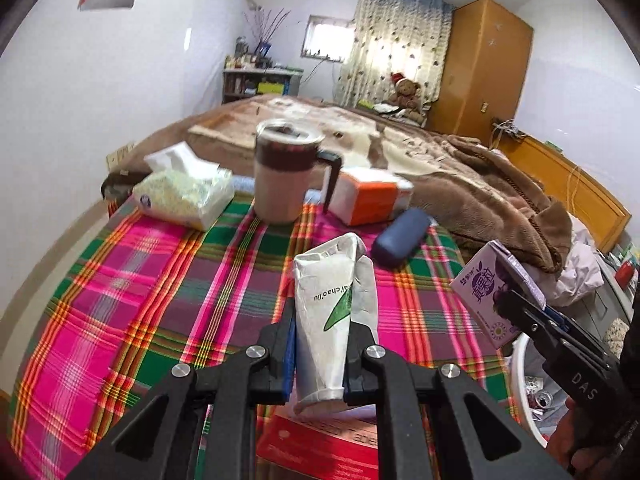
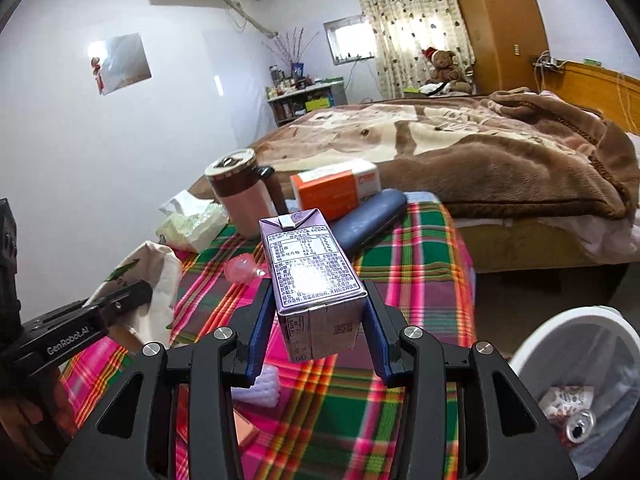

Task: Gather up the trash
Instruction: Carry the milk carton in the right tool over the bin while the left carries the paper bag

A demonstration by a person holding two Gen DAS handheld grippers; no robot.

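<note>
My left gripper (image 1: pixel 322 312) is shut on a crumpled white paper cup (image 1: pixel 330 312) with green print, held above the plaid tablecloth (image 1: pixel 160 280). The same cup (image 2: pixel 160 276) shows at the left of the right wrist view, pinched by the left gripper's black fingers (image 2: pixel 124 296). My right gripper (image 2: pixel 318 292) is shut on a purple drink carton (image 2: pixel 316 276), which it holds above the cloth; the carton (image 1: pixel 488 292) also appears at the right of the left wrist view. A white bin (image 2: pixel 532 344) with a can inside stands lower right.
On the table stand a brown lidded mug (image 1: pixel 286 172), a tissue pack (image 1: pixel 188 196), an orange-and-white box (image 1: pixel 372 196) and a blue case (image 1: pixel 400 236). A pink wrapper (image 2: pixel 240 268) and a white ribbed thing (image 2: pixel 266 384) lie on the cloth. A bed with a brown blanket (image 2: pixel 500 152) is behind.
</note>
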